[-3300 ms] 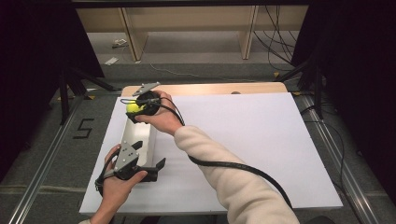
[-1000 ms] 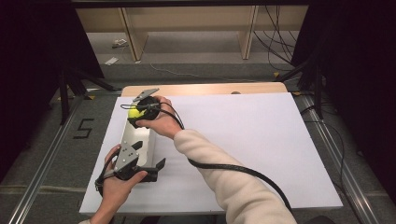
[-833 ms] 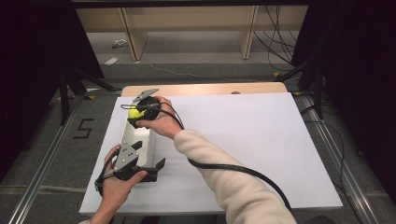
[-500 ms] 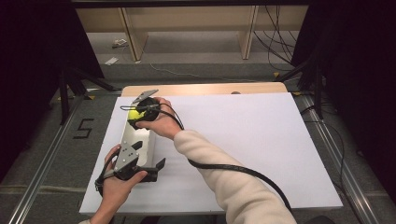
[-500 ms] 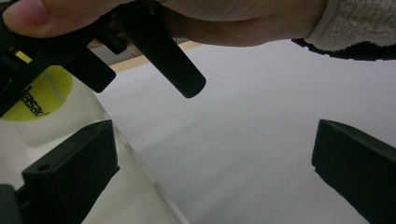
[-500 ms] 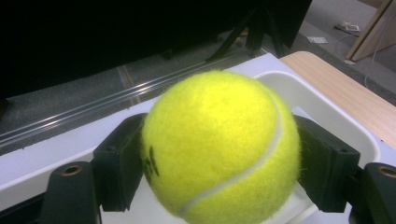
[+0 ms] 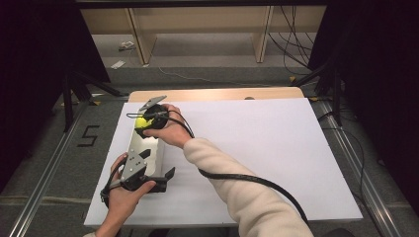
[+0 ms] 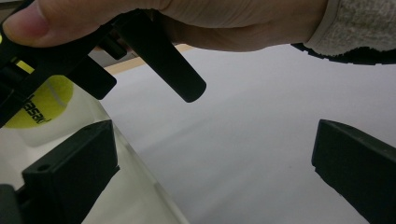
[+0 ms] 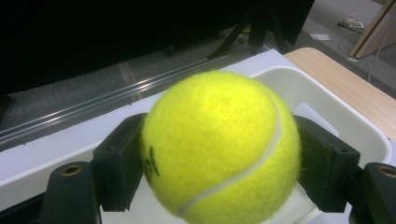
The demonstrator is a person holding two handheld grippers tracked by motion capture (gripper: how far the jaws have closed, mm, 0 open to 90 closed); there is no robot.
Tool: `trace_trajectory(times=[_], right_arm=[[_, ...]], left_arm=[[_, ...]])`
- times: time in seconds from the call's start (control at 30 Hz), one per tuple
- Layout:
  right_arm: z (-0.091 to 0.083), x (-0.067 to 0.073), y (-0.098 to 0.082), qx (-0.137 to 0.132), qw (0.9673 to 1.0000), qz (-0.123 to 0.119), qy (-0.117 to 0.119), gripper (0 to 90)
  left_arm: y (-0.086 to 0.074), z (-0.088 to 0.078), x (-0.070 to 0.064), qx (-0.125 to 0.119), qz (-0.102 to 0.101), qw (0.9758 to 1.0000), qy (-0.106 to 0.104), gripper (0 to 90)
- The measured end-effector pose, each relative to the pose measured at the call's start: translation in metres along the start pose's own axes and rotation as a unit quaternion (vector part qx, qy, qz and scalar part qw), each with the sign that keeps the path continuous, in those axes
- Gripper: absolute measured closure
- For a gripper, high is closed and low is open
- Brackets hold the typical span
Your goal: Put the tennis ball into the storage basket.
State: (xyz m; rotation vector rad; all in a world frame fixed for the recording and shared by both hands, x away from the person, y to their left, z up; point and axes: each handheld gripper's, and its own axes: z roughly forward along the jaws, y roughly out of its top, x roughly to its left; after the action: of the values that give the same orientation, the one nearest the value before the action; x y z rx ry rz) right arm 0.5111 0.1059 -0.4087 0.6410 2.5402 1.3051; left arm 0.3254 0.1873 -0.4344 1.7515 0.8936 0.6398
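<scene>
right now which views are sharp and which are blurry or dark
High view: table evenly lit, surroundings nearly black. Right gripper view: tennis ball bright, its fuzz sharp, background dark. Left gripper view: near jaws soft-edged, the hand across the top blurred.

High view: fixed camera above person's side, looks forward and down over whole white table (image 7: pixel 257 148), floor and shelving beyond far edge.

Left gripper view: camera low on table's near left, close to surface, faces far side past own jaws; right hand (image 8: pixel 187 23) close overhead.

Right gripper view: camera at far left, very close behind tennis ball (image 9: pixel 219 149), faces left toward dark floor.

All three share tennis ball and long tray (image 7: pixel 148 148) at left.
</scene>
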Motion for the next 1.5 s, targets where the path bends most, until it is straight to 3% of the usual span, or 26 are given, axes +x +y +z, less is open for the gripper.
trace_trajectory(times=[1.5], right_arm=[[0.0074,0.0028,-0.0081,0.017,0.9998,-0.005,0.001,25.7]], left_arm=[[0.0001,0.0001,-0.0003,0.0,-0.001,1.0,0.0,0.0]])
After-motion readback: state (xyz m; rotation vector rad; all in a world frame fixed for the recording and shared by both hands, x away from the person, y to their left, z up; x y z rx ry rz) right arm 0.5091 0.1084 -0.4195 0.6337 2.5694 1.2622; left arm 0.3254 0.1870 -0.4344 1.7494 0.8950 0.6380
